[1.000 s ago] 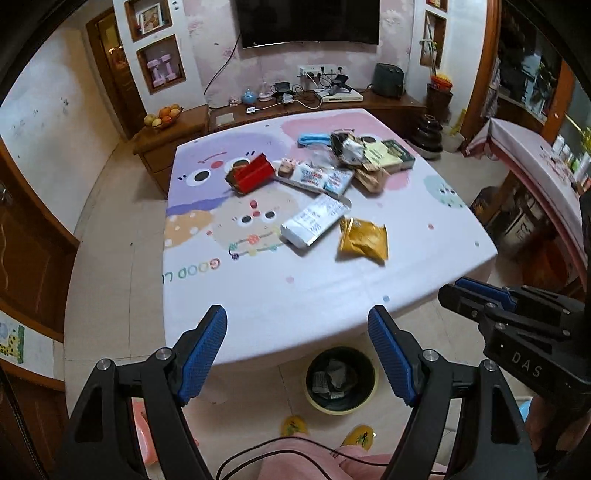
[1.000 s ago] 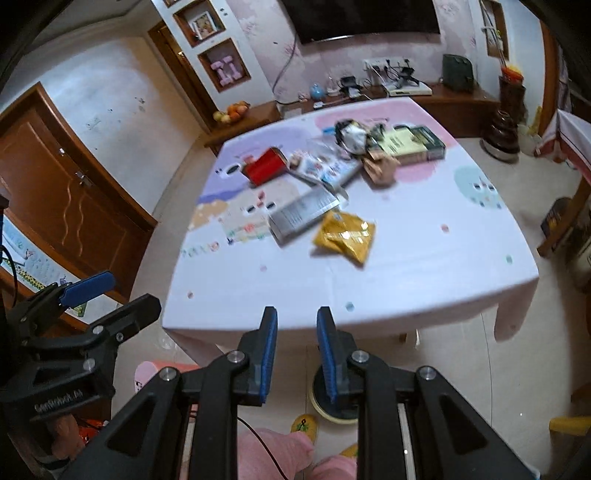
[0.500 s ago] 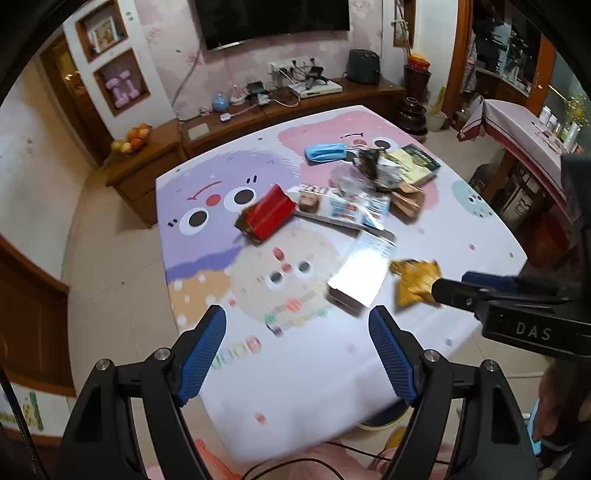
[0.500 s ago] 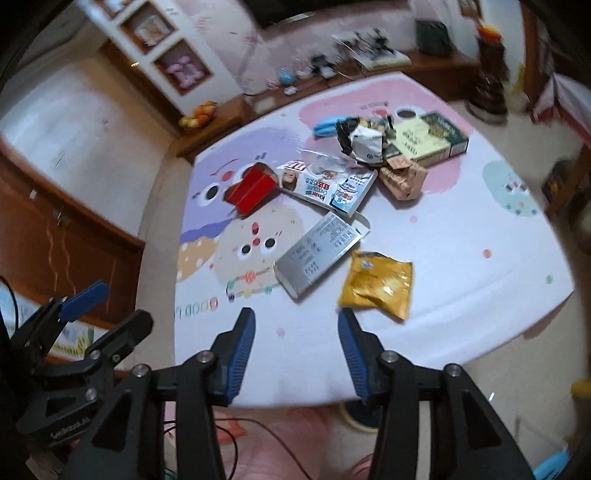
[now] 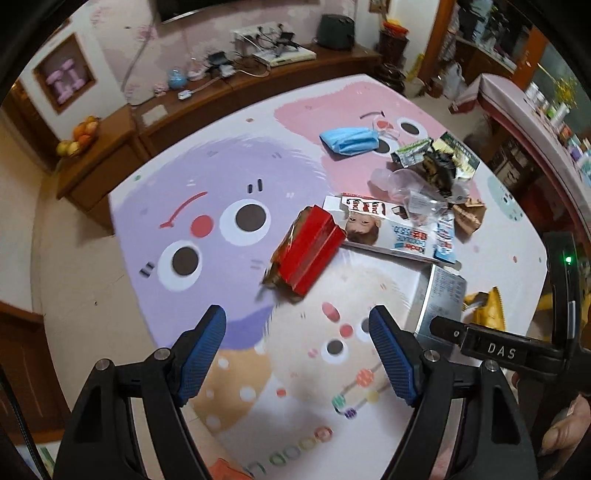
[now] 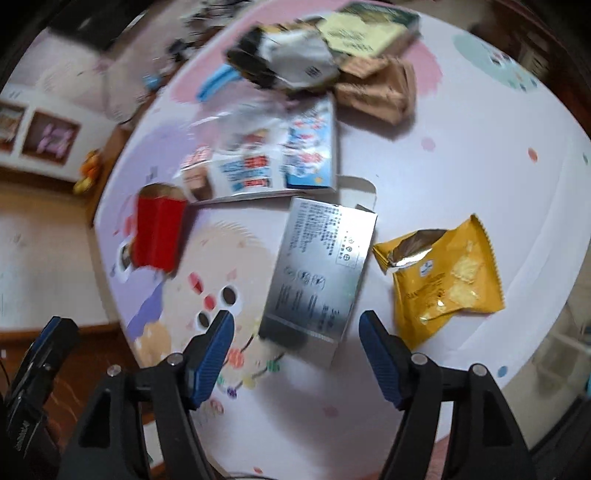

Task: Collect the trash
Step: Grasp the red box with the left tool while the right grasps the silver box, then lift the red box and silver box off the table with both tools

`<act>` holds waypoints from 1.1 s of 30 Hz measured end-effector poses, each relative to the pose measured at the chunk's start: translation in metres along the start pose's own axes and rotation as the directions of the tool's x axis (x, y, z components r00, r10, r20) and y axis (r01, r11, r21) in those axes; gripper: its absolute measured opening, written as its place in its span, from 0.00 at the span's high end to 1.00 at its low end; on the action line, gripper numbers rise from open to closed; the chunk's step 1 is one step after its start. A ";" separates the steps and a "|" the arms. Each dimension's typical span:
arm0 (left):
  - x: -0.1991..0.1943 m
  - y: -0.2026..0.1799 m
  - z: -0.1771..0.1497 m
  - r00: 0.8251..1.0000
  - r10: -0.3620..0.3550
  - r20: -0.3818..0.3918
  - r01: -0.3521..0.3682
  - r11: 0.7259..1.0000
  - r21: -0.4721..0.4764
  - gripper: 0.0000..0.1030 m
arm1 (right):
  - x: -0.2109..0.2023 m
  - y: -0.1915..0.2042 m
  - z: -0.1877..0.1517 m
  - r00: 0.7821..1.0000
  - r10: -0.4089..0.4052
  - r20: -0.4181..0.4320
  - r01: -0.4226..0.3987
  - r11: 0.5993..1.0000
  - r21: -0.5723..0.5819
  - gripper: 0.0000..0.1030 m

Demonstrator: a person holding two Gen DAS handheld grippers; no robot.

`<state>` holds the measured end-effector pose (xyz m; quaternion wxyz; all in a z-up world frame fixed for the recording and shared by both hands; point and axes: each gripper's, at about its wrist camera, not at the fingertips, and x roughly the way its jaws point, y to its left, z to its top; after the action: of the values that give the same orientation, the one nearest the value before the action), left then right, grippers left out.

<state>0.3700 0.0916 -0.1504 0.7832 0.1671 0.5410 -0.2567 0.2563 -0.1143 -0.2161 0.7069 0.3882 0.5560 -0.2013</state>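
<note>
Silver box — likely light, stiff card; best pinched across its narrow sides. Right gripper opening, nothing between its jaws; left gripper open, empty.

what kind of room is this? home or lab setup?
Most likely a home living room: a wall-mounted dark TV screen above a long wooden media cabinet, a bowl of fruit on a side unit, and a cartoon-print tablecloth strewn with snack wrappers.

Left tool steeply downward, jaws wide and empty; right tool likewise, jaws opening.
</note>
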 end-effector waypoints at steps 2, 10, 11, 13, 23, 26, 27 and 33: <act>0.018 0.004 0.011 1.000 -0.006 -0.022 0.007 1.000 0.022 0.24 | 0.007 0.004 0.003 0.999 -0.033 0.008 0.033 0.999 0.012 0.31; 0.078 0.008 0.040 0.995 -0.017 -0.098 0.025 0.996 0.084 0.24 | 0.032 0.021 0.017 0.982 -0.189 0.030 0.189 0.982 0.017 0.29; 0.084 0.008 0.042 0.994 -0.017 -0.108 0.027 0.996 0.091 0.24 | 0.034 0.024 0.017 0.978 -0.208 0.035 0.207 0.978 0.007 0.28; 0.098 0.007 0.045 0.992 -0.017 -0.128 0.031 0.994 0.109 0.24 | 0.037 0.031 0.017 0.967 -0.250 0.046 0.250 0.968 -0.011 0.27; 0.142 -0.003 0.055 0.984 -0.030 -0.177 0.051 0.993 0.111 0.38 | 0.039 0.038 0.006 0.950 -0.305 0.063 0.309 0.948 -0.073 0.33; 0.142 -0.003 0.050 0.984 -0.026 -0.178 0.044 0.994 0.097 0.46 | 0.035 0.028 -0.009 0.960 -0.276 0.047 0.279 0.956 -0.087 0.34; 0.141 -0.004 0.047 0.984 -0.020 -0.175 0.038 0.995 0.096 0.47 | 0.033 0.025 -0.012 0.964 -0.262 0.041 0.265 0.960 -0.091 0.34; 0.118 -0.006 0.019 0.985 -0.031 -0.171 0.039 0.998 0.047 0.52 | 0.012 0.010 -0.027 0.983 -0.181 0.020 0.182 0.974 -0.132 0.36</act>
<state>0.4148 0.0505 -0.2536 0.7251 0.1986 0.6022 -0.2687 0.2501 -0.0861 -0.2268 0.7121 0.2866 0.5985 -0.2291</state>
